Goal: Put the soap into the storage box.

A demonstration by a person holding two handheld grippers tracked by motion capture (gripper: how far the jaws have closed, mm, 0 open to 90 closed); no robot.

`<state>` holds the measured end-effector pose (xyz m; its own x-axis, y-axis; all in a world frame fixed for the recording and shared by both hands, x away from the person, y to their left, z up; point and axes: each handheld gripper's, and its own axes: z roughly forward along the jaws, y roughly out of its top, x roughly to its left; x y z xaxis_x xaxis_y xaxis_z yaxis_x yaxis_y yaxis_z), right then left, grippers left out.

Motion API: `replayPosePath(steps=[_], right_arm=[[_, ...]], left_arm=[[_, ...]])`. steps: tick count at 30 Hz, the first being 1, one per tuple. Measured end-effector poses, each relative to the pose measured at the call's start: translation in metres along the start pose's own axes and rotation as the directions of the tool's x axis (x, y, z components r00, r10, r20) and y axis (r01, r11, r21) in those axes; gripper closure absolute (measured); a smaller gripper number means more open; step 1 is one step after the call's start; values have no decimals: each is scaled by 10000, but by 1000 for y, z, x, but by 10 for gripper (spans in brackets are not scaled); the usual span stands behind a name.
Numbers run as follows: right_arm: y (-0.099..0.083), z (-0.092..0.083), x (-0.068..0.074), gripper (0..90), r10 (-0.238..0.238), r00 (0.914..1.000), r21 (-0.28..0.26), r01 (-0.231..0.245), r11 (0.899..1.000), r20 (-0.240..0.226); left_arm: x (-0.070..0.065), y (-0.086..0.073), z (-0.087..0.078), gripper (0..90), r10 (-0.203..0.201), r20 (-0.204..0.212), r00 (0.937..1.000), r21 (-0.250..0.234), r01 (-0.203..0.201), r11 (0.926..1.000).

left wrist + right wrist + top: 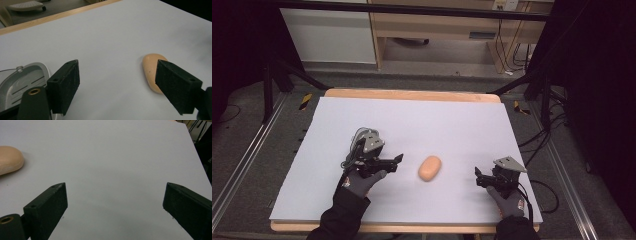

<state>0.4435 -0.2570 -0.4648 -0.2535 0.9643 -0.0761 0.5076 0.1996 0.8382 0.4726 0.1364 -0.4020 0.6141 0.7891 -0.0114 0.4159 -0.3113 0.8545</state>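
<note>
Since the bread roll (430, 168) lies alone on the white sheet of the desk (362, 115), about midway between my two hands, I judge the step in hand to be a reach with the left claw (398, 161). That claw is released, jaws spread wide with nothing between them, and it sits just beside the roll without touching it. In the left gripper view the roll (151, 72) lies off toward one jaw rather than between the two — so I would shift sideways to centre it before closing. It looks soft, so I would close gently across its narrow width. The right claw (477, 178) rests well apart, also spread and holding nothing — I would leave it there.
</note>
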Motion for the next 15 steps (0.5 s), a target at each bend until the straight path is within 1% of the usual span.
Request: replayPosePath(steps=[4, 6, 8, 11, 13, 15], right_arm=[[0, 0, 0, 58, 46, 10000, 18, -46, 10000, 6], [0, 0, 0, 57, 24, 10000, 13, -24, 10000, 16], [0, 0, 0, 57, 33, 10000, 15, -33, 10000, 2], [0, 1, 0, 58, 44, 10000, 26, -44, 10000, -3], [1, 0, -1, 58, 90, 10000, 37, -90, 10000, -27], [1, 0, -1, 57, 162, 9998, 66, -161, 9998, -63]], left_arm=[[-6, 3, 6, 194, 94, 73, 9999, 17, -94, 10000], [-9, 4, 9, 194, 43, 151, 9999, 29, -43, 10000], [-13, 5, 13, 194, 91, 213, 9997, 71, -93, 9999], [-18, 7, 19, 192, 255, 267, 9993, 189, -260, 9995], [-21, 8, 21, 192, 252, 290, 9993, 173, -258, 9995], [-27, 10, 26, 192, 395, 358, 9986, 306, -406, 9987]])
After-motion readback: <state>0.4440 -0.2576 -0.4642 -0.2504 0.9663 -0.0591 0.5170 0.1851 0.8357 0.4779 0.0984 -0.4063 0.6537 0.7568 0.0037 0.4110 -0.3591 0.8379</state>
